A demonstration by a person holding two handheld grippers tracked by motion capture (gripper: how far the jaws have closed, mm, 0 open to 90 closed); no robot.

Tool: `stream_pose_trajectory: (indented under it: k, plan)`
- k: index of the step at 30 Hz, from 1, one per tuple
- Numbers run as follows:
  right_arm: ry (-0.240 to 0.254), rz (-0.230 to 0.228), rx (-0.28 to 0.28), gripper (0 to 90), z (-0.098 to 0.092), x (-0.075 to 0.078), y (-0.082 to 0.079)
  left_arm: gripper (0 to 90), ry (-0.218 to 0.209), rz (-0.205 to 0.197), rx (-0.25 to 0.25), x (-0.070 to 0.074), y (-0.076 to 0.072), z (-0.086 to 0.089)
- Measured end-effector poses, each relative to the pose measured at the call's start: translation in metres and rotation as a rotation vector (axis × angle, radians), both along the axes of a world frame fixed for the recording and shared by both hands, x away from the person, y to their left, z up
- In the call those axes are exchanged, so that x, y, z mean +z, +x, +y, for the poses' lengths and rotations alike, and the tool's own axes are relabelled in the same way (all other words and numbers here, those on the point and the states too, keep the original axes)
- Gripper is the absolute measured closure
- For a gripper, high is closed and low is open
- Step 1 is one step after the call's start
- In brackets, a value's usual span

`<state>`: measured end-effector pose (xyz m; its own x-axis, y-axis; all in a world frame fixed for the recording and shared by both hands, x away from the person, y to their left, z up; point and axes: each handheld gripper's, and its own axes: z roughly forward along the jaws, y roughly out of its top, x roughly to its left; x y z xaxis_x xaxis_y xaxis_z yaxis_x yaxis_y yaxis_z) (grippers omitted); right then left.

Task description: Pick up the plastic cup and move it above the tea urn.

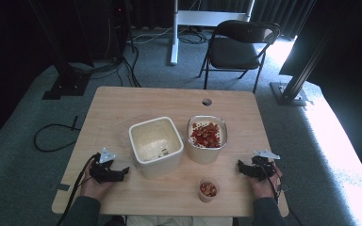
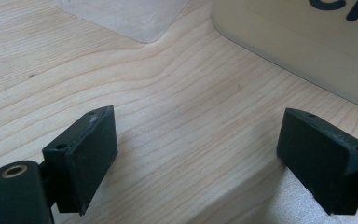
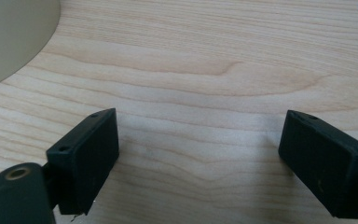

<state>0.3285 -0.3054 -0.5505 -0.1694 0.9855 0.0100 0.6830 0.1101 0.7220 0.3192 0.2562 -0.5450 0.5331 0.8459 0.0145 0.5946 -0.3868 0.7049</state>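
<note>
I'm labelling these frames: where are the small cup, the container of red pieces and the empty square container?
small cup (image 1: 209,189), high view, on its red contents.
container of red pieces (image 1: 207,151), high view, on its front wall.
empty square container (image 1: 158,163), high view, on its front wall.

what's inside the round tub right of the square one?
The round tub holds a heap of small red pieces, piled toward its left side, with pale inner wall bare at the right. What lies beneath the heap is covered.

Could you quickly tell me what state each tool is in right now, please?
Left tool: open, nothing between its jaws, low over the table.
Right tool: open, holding nothing, low over the table.
</note>
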Motion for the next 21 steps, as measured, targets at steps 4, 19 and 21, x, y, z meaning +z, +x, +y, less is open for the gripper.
stream_pose_trajectory:
  k: [4,19,21]
  plan:
    - [0.0,-0.001,0.003,12.8,0.0,0.0,0.0,16.0,0.004,0.006,-0.002,0.001,0.001,0.001]
    - [0.001,-0.001,0.002,12.8,0.0,0.0,0.0,38.6,-0.074,-0.034,0.073,0.04,0.01,0.016]
    - [0.0,-0.001,0.002,12.8,0.0,0.0,0.0,37.0,-0.075,-0.054,0.088,0.05,0.016,0.018]
